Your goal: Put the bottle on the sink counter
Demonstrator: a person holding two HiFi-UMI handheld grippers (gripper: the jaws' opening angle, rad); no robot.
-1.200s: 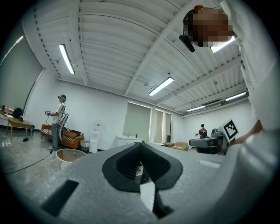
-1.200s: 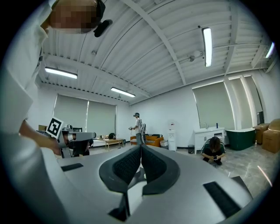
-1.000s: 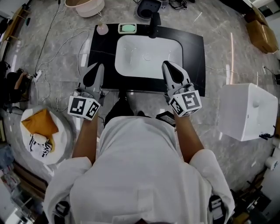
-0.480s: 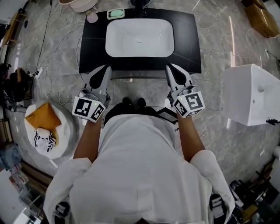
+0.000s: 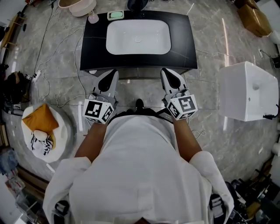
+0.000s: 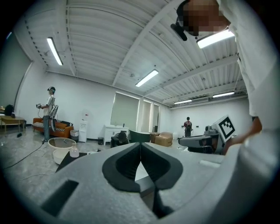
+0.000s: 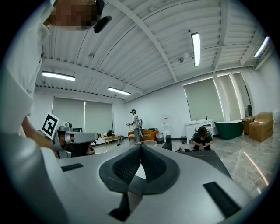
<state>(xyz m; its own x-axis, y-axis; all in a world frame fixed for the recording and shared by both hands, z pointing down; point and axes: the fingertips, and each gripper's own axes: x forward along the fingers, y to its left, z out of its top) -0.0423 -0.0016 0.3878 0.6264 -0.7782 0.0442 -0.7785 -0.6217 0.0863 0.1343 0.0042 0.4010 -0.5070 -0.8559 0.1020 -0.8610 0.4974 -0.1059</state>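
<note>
A small pinkish bottle [image 5: 92, 18] stands at the far left corner of the black sink counter [image 5: 183, 39], beside a green soap dish [image 5: 116, 14]; the left gripper view shows the bottle [image 6: 74, 152] far off. The white sink [image 5: 138, 37] is set in the counter's middle. My left gripper [image 5: 112, 73] and right gripper [image 5: 166, 72] hover side by side just short of the counter's front edge, pointing at it. Both are shut with nothing between the jaws, as the left gripper [image 6: 140, 144] and right gripper [image 7: 141, 146] views confirm.
A beige bowl [image 5: 78, 4] sits on the floor beyond the counter's left corner. A white box-like unit [image 5: 245, 92] stands at right, a round white table with an orange cloth [image 5: 43, 131] at left. Cables [image 5: 65, 52] run across the floor. People stand far off.
Both grippers have drawn back from over the counter's front edge to just in front of it. The counter now sits farther up in the head view.
</note>
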